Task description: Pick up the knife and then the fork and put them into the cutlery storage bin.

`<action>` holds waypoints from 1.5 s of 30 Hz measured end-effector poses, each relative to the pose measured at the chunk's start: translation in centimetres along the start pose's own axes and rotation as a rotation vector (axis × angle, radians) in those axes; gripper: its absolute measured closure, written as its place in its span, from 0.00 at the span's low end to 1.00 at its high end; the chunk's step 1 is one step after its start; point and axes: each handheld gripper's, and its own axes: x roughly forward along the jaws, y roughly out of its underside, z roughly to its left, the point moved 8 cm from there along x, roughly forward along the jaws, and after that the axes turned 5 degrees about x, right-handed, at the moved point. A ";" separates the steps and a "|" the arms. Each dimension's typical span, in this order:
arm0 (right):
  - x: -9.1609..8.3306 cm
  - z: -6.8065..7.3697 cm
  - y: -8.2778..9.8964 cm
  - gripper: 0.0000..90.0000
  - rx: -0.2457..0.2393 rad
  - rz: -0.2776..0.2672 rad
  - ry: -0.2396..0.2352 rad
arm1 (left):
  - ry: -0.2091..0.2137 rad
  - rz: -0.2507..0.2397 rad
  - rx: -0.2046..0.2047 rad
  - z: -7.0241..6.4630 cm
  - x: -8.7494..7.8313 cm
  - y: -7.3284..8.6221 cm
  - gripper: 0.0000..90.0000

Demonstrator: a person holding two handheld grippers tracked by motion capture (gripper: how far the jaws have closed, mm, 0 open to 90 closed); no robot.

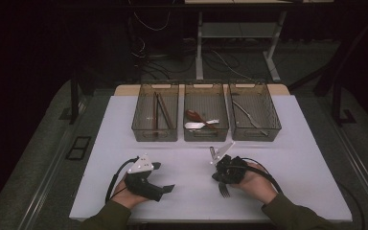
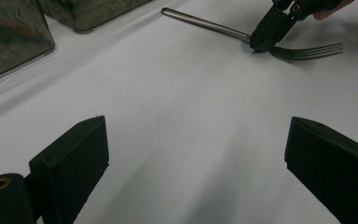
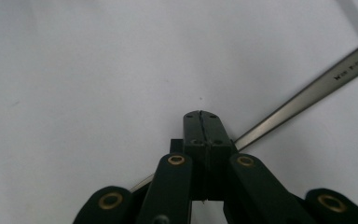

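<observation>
Fingers of right gripper (image 3: 202, 122) pressed together, clamped on fork (image 2: 261, 39) at the neck, just behind the tines; handle running out past the fingertips to one side, tines sticking out on the other, all low over white table (image 1: 287, 158). Fingers of left gripper (image 2: 196, 154) spread wide apart, nothing between them but bare tabletop, fork well ahead of them. Three bins (image 1: 206, 120) farther off beyond both pairs of fingers, holding other cutlery.
</observation>
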 end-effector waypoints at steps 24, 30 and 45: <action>-2.5 -6.8 3.1 1.00 0.140 0.038 0.114 | 0.003 0.001 0.003 0.0 0.0 0.0 0.06; -3.9 -7.9 2.2 0.89 0.179 0.040 0.107 | 0.003 0.004 -0.001 0.1 0.0 0.1 0.06; -1.9 -8.8 1.4 0.84 0.143 0.245 0.035 | 0.014 0.021 0.001 0.3 0.0 0.4 0.01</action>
